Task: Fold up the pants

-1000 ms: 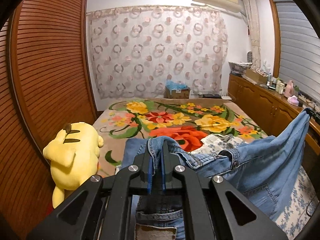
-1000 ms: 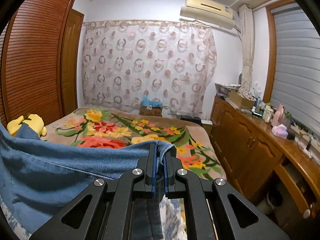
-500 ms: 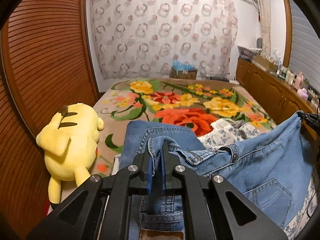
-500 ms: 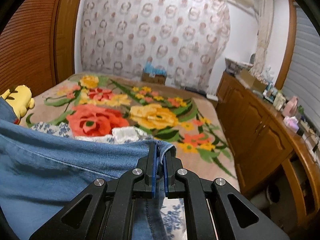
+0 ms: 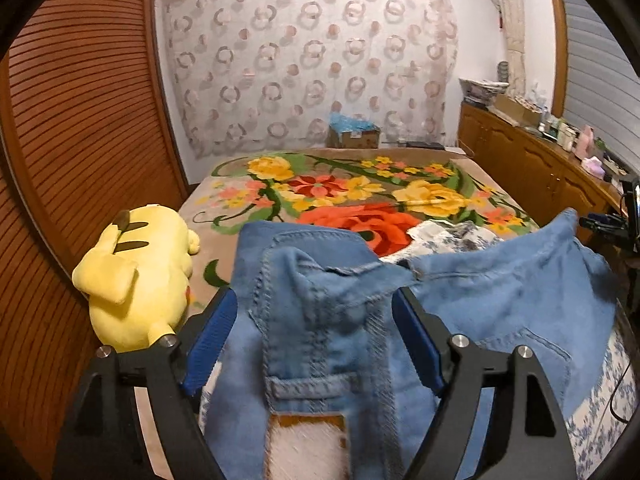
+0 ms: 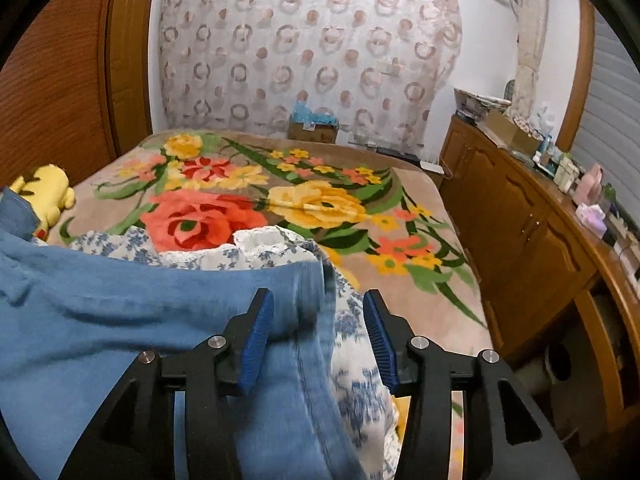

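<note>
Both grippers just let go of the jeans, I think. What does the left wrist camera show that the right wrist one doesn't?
Only the left wrist view shows the jeans' waistband patch, a back pocket and the open left gripper. Only the right wrist view shows the open right gripper and the cabinet's open shelf. Both show the jeans, the yellow plush toy, the blue-flowered cloth and the floral blanket.

Both grippers have let go. The left gripper [image 5: 314, 334], clamped on the waistband of the jeans [image 5: 320, 320] a second ago, now stands with its blue pads [image 5: 210, 332] wide apart. The right gripper [image 6: 318, 334] has likewise spread off the denim edge. The jeans have dropped lower, apparently onto the blue-flowered cloth [image 6: 356, 360], though motion blur obscures the contact.
</note>
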A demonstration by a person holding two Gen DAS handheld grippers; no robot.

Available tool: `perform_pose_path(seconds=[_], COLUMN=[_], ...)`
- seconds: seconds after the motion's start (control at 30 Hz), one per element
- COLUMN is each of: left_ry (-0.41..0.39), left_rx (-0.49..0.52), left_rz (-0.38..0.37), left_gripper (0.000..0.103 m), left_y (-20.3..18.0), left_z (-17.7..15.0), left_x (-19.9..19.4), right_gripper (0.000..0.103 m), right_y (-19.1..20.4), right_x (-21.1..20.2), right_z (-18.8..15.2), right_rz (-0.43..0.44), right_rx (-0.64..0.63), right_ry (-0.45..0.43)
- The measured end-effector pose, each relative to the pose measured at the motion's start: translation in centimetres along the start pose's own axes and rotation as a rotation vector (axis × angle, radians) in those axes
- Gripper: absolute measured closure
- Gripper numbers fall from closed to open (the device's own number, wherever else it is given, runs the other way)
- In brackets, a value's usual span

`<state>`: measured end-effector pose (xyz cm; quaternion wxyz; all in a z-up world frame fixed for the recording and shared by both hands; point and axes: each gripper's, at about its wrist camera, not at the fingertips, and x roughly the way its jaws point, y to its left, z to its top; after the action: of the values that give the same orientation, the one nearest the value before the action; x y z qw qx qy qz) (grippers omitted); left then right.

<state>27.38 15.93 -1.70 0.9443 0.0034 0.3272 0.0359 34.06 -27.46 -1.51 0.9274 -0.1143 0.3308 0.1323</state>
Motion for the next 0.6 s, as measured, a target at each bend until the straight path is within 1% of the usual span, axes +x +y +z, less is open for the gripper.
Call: perform_pose_path(seconds=[0.2,0.33,0.4,0.5,0.6], left_ry=[0.005,0.039,0.056,0.079,0.096], left_rx=[-0.003,0.010,0.023,0.051,0.068], left_rz=[-0.089,-0.156,-0.180,-0.199,-0.208], left_gripper=[0.023,0.023,0.023,0.023,0.023], left_y=[-2.8,-5.3,-6.3,-7.7,-8.6], left_z=[-1.5,-3.1,-3.7,-4.5,-5.2], left_x=[-1.2,-1.0,-0.8,-0.5,-0.4], right_gripper=[0.054,0.053,0.053,0.053,0.053], right_y=[-0.4,-1.4,-2.0,-2.9,-3.7], right_x=[-2.9,-4.8,-5.1,-5.5,-5.1], right_z=[-2.4,-4.4,-5.5,-6.6,-7.5], right_rz=[0.048,0.068,0.075,0.071,0.079], right_rx=[0.022,0.051,0.068,0.084,0.139], right_ry=[0.006,0.032,0.055,0.083,0.112])
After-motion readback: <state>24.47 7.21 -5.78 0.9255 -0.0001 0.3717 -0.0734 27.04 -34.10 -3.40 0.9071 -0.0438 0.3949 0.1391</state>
